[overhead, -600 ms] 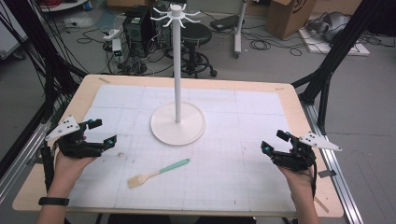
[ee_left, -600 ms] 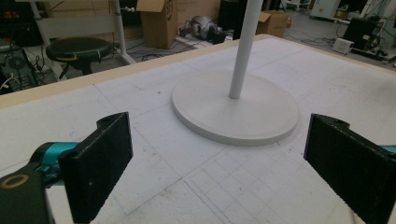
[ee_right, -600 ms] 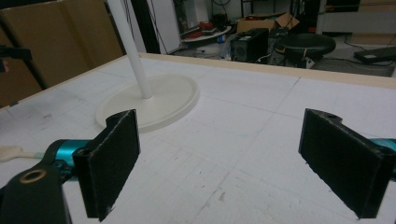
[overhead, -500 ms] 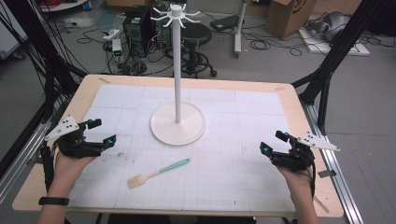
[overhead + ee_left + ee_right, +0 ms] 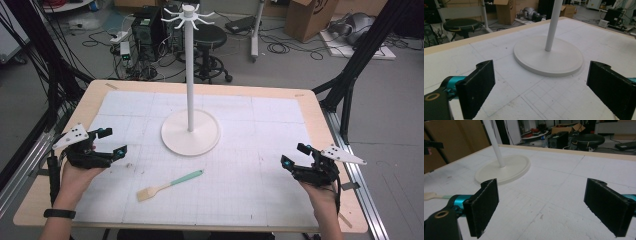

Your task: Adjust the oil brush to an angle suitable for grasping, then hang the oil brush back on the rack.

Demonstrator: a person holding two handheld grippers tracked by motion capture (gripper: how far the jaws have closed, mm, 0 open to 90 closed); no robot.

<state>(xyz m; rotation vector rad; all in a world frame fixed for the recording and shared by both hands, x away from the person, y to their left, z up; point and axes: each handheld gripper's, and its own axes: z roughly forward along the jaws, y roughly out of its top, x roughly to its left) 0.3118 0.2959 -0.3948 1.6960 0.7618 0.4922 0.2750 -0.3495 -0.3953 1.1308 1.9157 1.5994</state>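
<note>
A white stand (image 5: 189, 131) with a round base, a tall pole and hooks at its top rises from the middle of the table. Its base also appears in the left gripper view (image 5: 548, 56) and the right gripper view (image 5: 502, 169). A spatula (image 5: 169, 185) with a teal handle and a wooden head lies flat in front of the base; its head (image 5: 429, 195) peeks in at the left of the right gripper view. My left gripper (image 5: 112, 143) hovers open at the table's left. My right gripper (image 5: 295, 155) is open at the right, with nothing between its jaws.
A white gridded mat (image 5: 250, 150) covers the wooden table (image 5: 90, 100). Beyond the far edge stand a black stool (image 5: 210, 37), a computer case (image 5: 147, 27), cables and a cardboard box (image 5: 307, 17). Black frame struts (image 5: 350, 75) flank the table.
</note>
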